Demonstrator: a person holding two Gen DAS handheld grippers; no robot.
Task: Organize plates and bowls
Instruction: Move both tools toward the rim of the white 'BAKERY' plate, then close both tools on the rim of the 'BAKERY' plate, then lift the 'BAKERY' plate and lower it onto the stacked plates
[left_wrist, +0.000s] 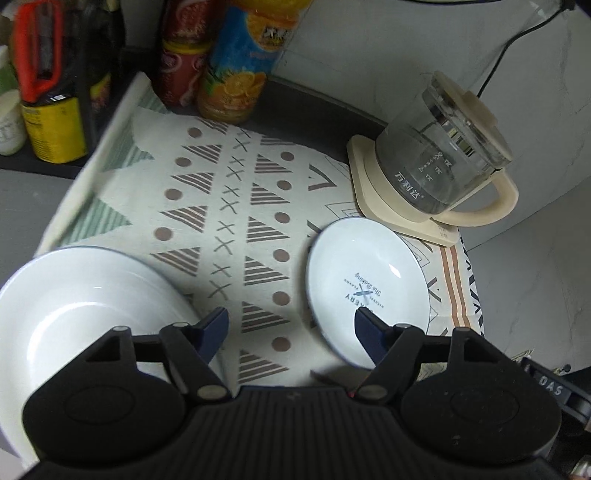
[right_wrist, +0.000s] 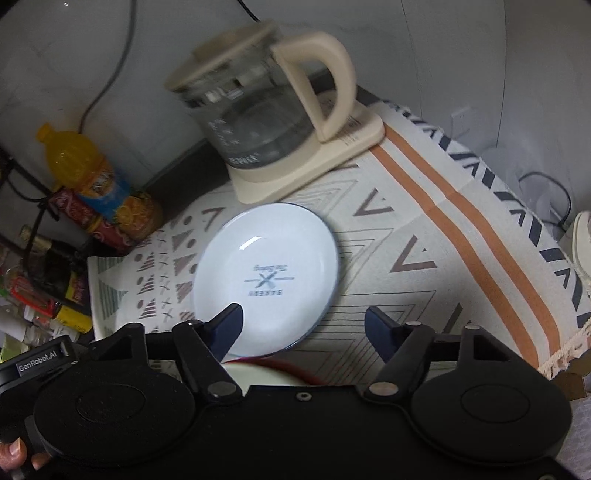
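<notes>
White plate (right_wrist: 266, 273) under wide-apart right gripper (right_wrist: 303, 325) fingers, contact unclear; left gripper (left_wrist: 290, 326) fingers apart, empty

Open passage: the bare middle strip of patterned tablecloth (left_wrist: 236, 221) between the large white ceramic bowl (left_wrist: 81, 317) and the small white printed plate (left_wrist: 365, 280). Obstacles at the back: glass kettle with cream handle (left_wrist: 447, 155) just beyond the plate, orange juice bottle (left_wrist: 240, 62) and red cans (left_wrist: 181, 55). Wall behind closes the far side.

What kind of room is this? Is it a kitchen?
Probably a home kitchen corner or small dining spot. A glass electric kettle sits on a patterned tablecloth, with white plates on it and drink bottles by the wall.
</notes>
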